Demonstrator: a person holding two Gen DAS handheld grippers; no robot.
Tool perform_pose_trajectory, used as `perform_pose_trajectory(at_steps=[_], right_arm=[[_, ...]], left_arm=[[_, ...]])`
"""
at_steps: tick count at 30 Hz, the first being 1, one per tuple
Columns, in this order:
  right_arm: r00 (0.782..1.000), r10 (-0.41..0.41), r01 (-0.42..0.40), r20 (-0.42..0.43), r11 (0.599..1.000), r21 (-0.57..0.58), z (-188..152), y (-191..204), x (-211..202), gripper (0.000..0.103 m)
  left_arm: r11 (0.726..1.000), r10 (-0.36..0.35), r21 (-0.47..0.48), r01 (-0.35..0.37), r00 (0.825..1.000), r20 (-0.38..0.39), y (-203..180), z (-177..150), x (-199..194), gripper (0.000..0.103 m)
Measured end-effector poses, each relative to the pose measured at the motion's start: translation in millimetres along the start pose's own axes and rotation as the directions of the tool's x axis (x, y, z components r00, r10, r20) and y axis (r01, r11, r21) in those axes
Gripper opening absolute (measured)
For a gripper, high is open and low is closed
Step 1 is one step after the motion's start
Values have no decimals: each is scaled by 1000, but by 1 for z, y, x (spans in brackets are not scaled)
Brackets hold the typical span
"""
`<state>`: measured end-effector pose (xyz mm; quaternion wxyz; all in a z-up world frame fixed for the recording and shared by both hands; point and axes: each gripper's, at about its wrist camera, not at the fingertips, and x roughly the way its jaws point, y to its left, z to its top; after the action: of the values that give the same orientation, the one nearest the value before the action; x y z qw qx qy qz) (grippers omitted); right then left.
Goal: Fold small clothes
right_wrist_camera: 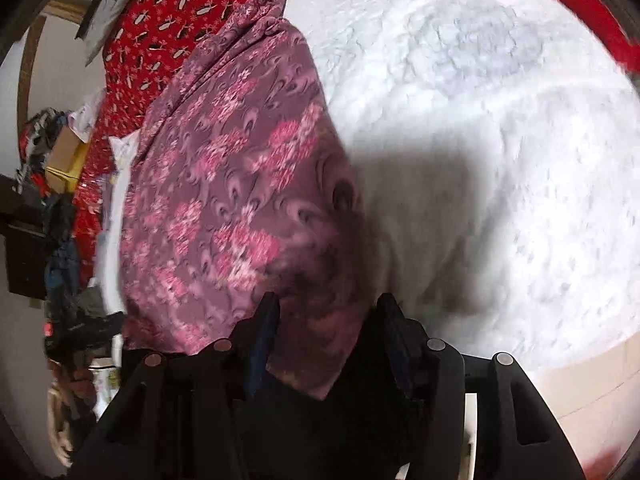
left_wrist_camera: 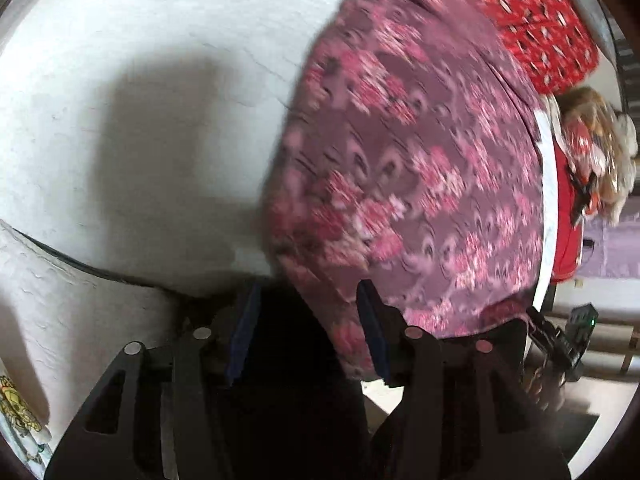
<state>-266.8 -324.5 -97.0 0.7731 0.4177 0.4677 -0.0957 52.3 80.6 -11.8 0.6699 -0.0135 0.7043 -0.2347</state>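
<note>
The mauve fabric garment with a pink floral print [left_wrist_camera: 408, 184] lies spread on a white textured bed cover [left_wrist_camera: 160, 120], its length running away from both cameras toward a red cloth patterned with small white and black shapes [left_wrist_camera: 536, 20]. Both views are smeared by motion blur, so fine detail of the print is lost.

In the left wrist view the left claw [left_wrist_camera: 308, 300] has its jaws spread wide; the near edge of the garment drapes over the right-hand finger, and the other finger stands apart over the white cover. Nothing is pinched between them.

In the right wrist view the right claw [right_wrist_camera: 328, 304] is likewise spread, with the garment's [right_wrist_camera: 232, 184] near corner lying in the gap between its fingers, touching or just beside the left-hand one; it is released, not clamped on the cloth. A dark shadow falls on the white cover [right_wrist_camera: 480, 160] beside the garment.

Further out, the red patterned cloth [right_wrist_camera: 168, 12] lies beyond the garment, and a heap of mixed clothes and a cardboard box [right_wrist_camera: 66, 148] sit at the left edge.
</note>
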Motion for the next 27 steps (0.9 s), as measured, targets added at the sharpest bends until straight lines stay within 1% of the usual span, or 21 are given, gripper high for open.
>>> perform_pose_trajectory(at_steps=[3,5,6,7,8,9,11,12,13,14,16,18,20,23,27], right_arm=[[1000,24,-24,2,1000,-4,-4,1,0,55],[999,40,-40,7,999,-19,-6,5,-1,54],[999,50,-50,4,998,-33,-6,9,0,47],[999,54,-54,4,997,-51,-7,13,1,30],[999,46,-45,10,995,-84,-9,18,-1,23],[998,50,-47,22,992,-114,-9,23,-4,16],[996,87,-82,29,989,-126,-9,28,-11,15],[994,108,-103,33,986,-128,-9,30,-15,14],[991,130,-124,36,984,-130,-9,31,-19,14],[985,169,-163,42,978,-128,-8,33,-24,14],[970,236,-228,55,967,-117,-6,37,-33,14],[946,313,-304,89,947,-102,1,41,-43,14],[918,377,-370,119,926,-78,10,42,-50,14],[883,440,-436,163,898,-63,29,46,-57,14],[853,478,-477,211,877,-57,56,50,-62,14]], left_arm=[[999,21,33,-21,1000,-12,-17,5,11,52],[998,37,48,-37,999,4,-24,8,15,51],[997,38,61,-38,999,8,-28,8,15,34],[997,32,75,-32,999,3,-33,7,15,19],[996,18,86,-17,1000,-11,-35,5,16,5],[996,-3,90,4,1000,-17,-38,4,14,5],[994,-33,101,33,999,-1,-43,4,5,5],[993,-61,100,60,998,4,-44,4,1,5],[990,-110,90,109,994,10,-44,5,-6,5],[985,-156,79,154,988,14,-44,6,-12,5],[969,-244,55,242,969,35,-43,13,-27,5],[954,-299,33,298,952,65,-44,21,-37,5],[935,-353,4,354,931,90,-44,32,-45,5],[917,-390,-35,397,912,124,-41,48,-51,5],[904,-405,-65,422,896,181,-42,75,-58,5]])
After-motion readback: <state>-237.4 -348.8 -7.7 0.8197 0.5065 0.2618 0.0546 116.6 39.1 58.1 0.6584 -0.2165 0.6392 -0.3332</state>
